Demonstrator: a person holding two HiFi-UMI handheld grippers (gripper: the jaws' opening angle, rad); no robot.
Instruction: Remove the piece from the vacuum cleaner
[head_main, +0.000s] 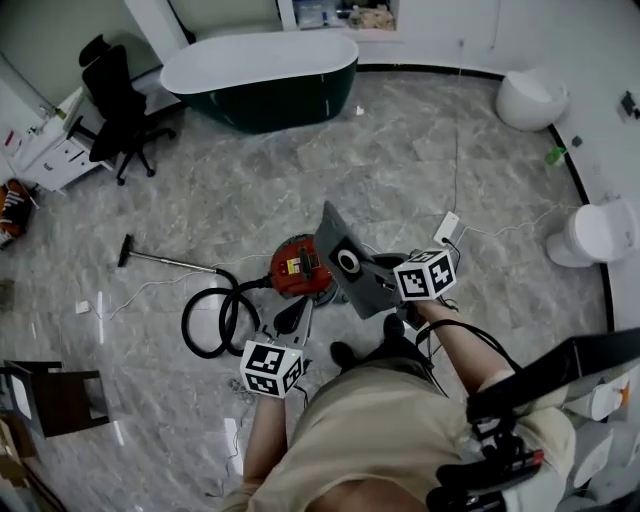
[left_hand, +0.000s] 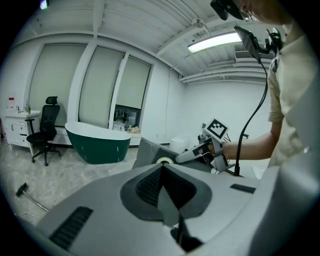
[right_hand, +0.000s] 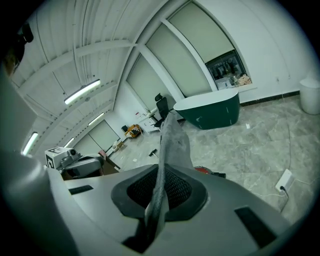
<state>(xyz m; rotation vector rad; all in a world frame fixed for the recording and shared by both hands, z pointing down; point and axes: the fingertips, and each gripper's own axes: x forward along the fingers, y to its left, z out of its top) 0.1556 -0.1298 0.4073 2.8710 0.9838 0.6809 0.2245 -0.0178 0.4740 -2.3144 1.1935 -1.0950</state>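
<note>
The red vacuum cleaner (head_main: 298, 266) sits on the marble floor with its black hose (head_main: 213, 322) looped at the left and the wand (head_main: 165, 262) lying beyond. A flat grey piece (head_main: 337, 243) with a white ring hangs tilted above the cleaner, apart from it. My right gripper (head_main: 386, 288) is shut on the lower edge of the grey piece (right_hand: 173, 141), which rises edge-on between its jaws. The left gripper (head_main: 297, 316) sits lower left of the piece, pointing toward the cleaner, shut with nothing in it. In the left gripper view, the grey piece (left_hand: 148, 153) shows ahead.
A dark green bathtub (head_main: 262, 75) stands at the far wall, a black office chair (head_main: 120, 110) to its left. A toilet (head_main: 590, 232) and a white power strip (head_main: 446, 228) with a cord lie at the right. A dark stool (head_main: 50, 395) stands at the near left.
</note>
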